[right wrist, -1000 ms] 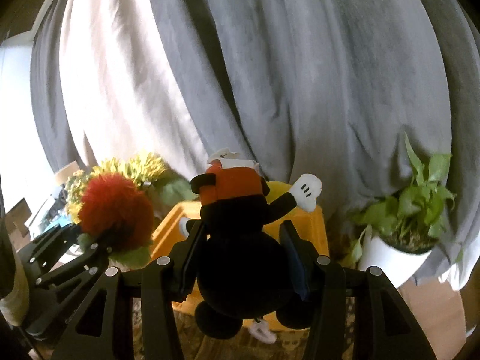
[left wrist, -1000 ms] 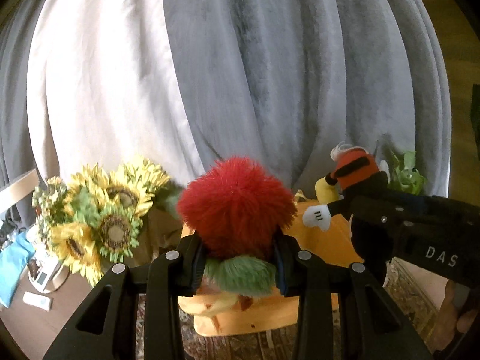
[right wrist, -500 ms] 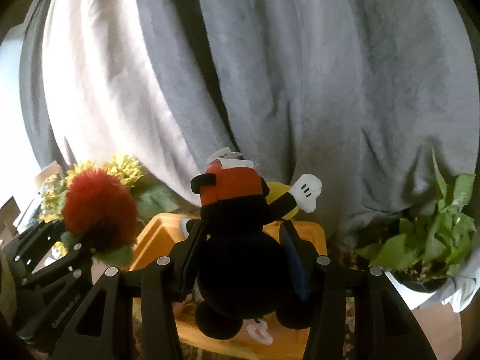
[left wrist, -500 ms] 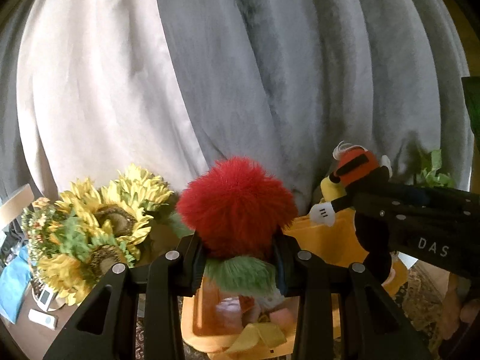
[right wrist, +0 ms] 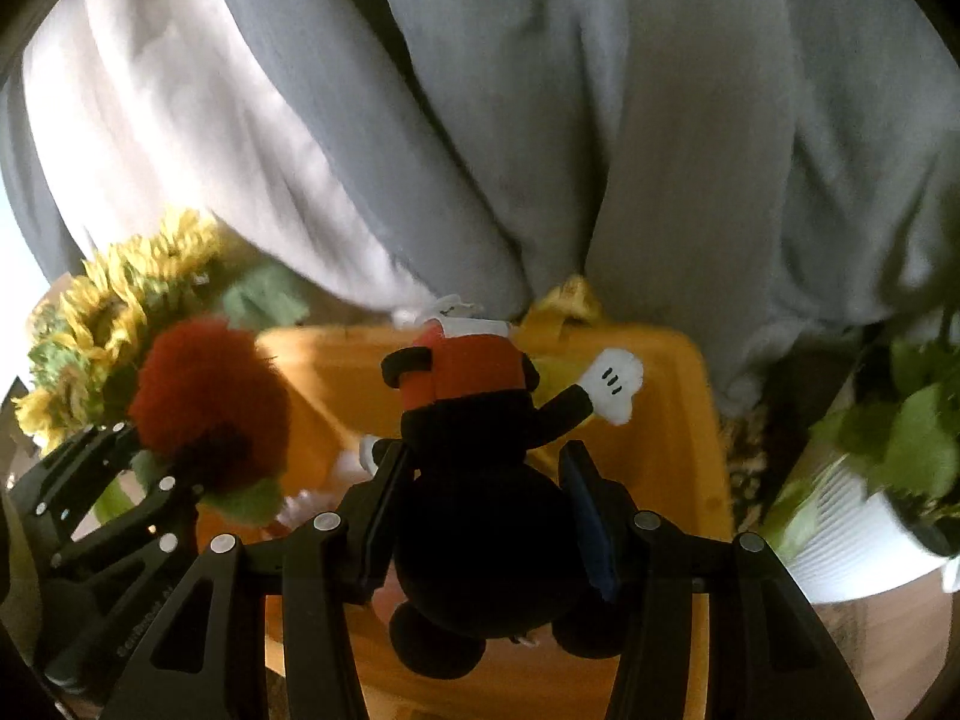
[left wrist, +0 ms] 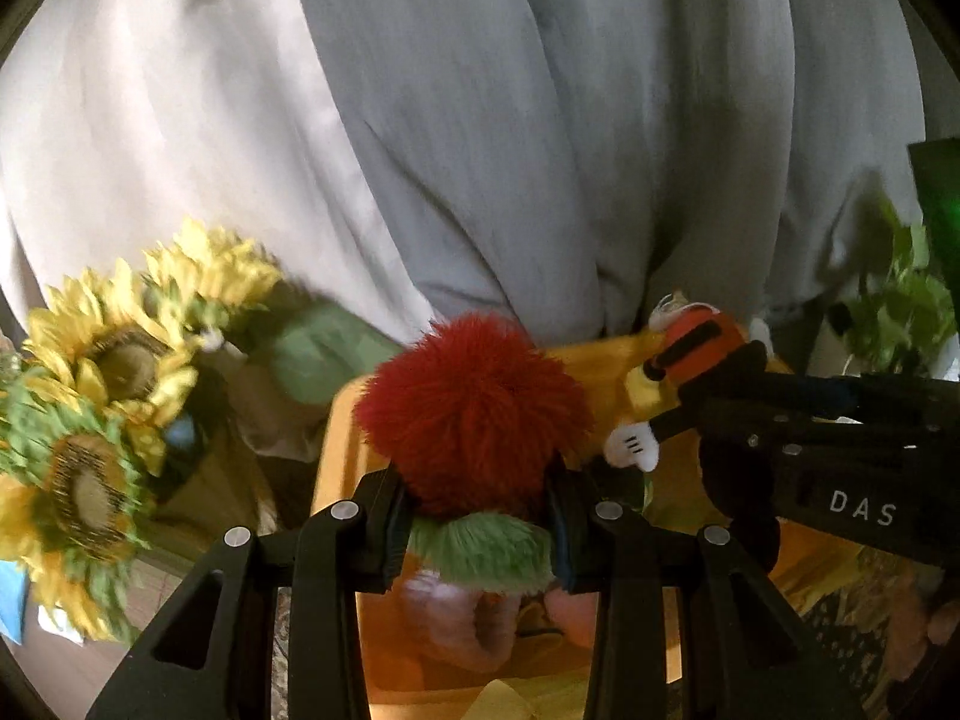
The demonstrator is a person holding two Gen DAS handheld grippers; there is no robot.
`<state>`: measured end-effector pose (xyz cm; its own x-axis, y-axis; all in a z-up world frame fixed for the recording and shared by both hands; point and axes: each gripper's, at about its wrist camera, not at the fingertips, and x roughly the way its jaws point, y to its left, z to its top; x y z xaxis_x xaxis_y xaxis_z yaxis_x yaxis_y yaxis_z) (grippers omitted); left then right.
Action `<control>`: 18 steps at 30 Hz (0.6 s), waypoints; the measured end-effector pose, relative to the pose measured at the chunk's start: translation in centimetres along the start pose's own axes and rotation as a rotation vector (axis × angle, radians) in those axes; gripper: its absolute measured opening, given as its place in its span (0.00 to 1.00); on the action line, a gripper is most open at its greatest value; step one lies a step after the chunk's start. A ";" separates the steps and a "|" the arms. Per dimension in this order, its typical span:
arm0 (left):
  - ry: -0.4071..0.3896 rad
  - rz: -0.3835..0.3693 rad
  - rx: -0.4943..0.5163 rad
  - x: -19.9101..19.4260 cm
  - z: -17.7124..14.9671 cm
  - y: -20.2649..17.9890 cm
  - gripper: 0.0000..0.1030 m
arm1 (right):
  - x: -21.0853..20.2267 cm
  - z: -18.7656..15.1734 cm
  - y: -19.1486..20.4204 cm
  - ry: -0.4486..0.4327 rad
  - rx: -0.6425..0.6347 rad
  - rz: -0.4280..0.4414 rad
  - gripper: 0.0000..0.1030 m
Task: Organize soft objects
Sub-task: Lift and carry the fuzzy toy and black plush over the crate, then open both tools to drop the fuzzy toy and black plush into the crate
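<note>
Bg: grey/white curtains [right wrist: 540, 120], sunflowers [left wrist: 108, 420] at left, potted plant [right wrist: 888, 480] at right. Orange bin [right wrist: 672, 420] sits below both tools. Left gripper [left wrist: 477, 516] jaws clenched on red fuzzy plush [left wrist: 474, 402] w/ green trim, held over bin's left part. Right gripper [right wrist: 480, 504] jaws clamped on black plush [right wrist: 480, 480] w/ orange cap and white glove, over bin centre. Bin already holds a few soft items, pink ones, blurry. Progress: partway; these 2 toys not yet dropped in. Release prob next.
</note>
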<state>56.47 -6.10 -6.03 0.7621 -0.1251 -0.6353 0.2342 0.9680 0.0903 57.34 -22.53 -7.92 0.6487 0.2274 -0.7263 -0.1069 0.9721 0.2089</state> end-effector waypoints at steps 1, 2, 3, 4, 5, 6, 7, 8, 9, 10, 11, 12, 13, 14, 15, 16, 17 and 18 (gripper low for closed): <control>0.011 -0.002 0.003 0.3 -0.2 -0.1 0.36 | 0.5 -0.2 -0.2 0.019 0.007 0.005 0.50; 0.024 -0.007 0.008 0.8 -0.4 -0.3 0.36 | 0.9 -0.4 -0.3 0.038 0.017 0.008 0.50; 0.041 -0.011 0.014 1.3 -0.5 -0.5 0.36 | 1.4 -0.6 -0.4 0.055 0.022 0.011 0.50; 0.055 -0.016 0.018 1.7 -0.7 -0.6 0.36 | 1.8 -0.7 -0.4 0.071 0.018 0.008 0.50; 0.075 -0.029 0.026 2.2 -0.9 -0.7 0.36 | 2.2 -0.8 -0.3 0.087 0.013 -0.002 0.50; 0.086 -0.034 0.031 2.5 -1.0 -0.6 0.36 | 2.7 -1.0 -0.3 0.109 0.008 -0.013 0.50; 0.097 -0.036 0.037 2.8 -1.1 -0.7 0.36 | 3.2 -1.1 -0.4 0.123 0.004 -0.015 0.50; 0.109 -0.038 0.044 3.1 -1.2 -0.8 0.36 | 3.5 -1.2 -0.4 0.136 -0.003 -0.017 0.51; 0.120 -0.041 0.050 3.4 -1.3 -0.8 0.37 | 3.9 -1.2 -0.2 0.151 -0.012 -0.023 0.51; 0.131 -0.046 0.056 3.6 -1.4 -0.9 0.37 | 3.9 -1.3 0.0 0.154 -0.016 -0.028 0.51; 0.140 -0.048 0.060 3.7 -1.5 -1.0 0.38 | 4.0 -1.4 0.1 0.157 -0.023 -0.036 0.51; 0.149 -0.047 0.063 3.8 -1.6 -1.1 0.39 | 4.2 -1.4 0.2 0.167 -0.032 -0.045 0.51; 0.157 -0.047 0.064 4.0 -1.6 -1.1 0.43 | 4.3 -1.4 0.2 0.174 -0.034 -0.048 0.52; 0.160 -0.044 0.062 4.1 -1.7 -1.1 0.48 | 4.3 -1.5 0.3 0.180 -0.037 -0.049 0.52; 0.164 -0.039 0.056 4.1 -1.6 -1.0 0.57 | 4.4 -1.5 0.3 0.186 -0.038 -0.049 0.53; 0.163 -0.037 0.053 4.1 -1.7 -1.0 0.62 | 4.4 -1.5 0.4 0.191 -0.037 -0.044 0.55; 0.160 -0.038 0.049 3.9 -1.7 -0.9 0.63 | 4.4 -1.6 0.3 0.190 -0.034 -0.043 0.55; 0.159 -0.041 0.044 3.9 -1.7 -0.8 0.65 | 4.3 -1.6 0.3 0.187 -0.032 -0.044 0.56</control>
<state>58.18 -7.00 -9.89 0.6467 -0.1253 -0.7524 0.2924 0.9518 0.0928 58.89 -21.17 -12.00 0.5021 0.1882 -0.8441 -0.1075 0.9820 0.1550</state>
